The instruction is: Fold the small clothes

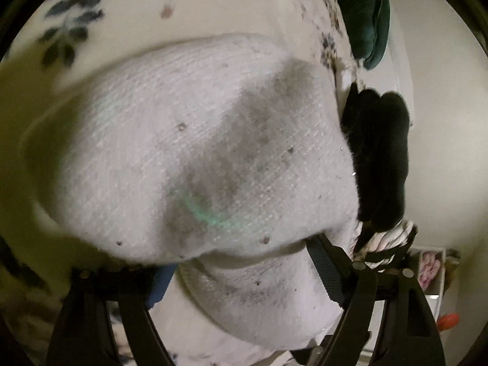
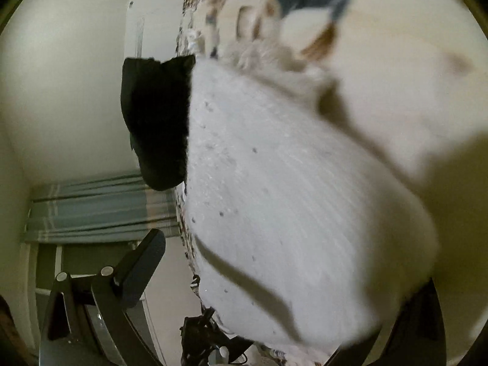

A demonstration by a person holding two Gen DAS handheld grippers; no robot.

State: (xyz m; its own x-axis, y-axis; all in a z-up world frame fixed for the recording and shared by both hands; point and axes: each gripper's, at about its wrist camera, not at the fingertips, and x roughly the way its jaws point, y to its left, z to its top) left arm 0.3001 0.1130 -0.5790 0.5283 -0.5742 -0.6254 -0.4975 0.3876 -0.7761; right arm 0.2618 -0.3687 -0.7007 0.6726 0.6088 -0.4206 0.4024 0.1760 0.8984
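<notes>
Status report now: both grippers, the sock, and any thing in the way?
Left gripper open around white sock, soiled sole showing. Right gripper wide open, sock between its fingers. Black garment beside sock, touching its edge.

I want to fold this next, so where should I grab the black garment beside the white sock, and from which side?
Probably the black garment's outer edge, approached from its open far side: the white sock overlaps its other edge.

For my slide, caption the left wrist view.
Soiled white sock fills the frame between the left gripper fingers, above a floral bedspread, black garment alongside.
</notes>
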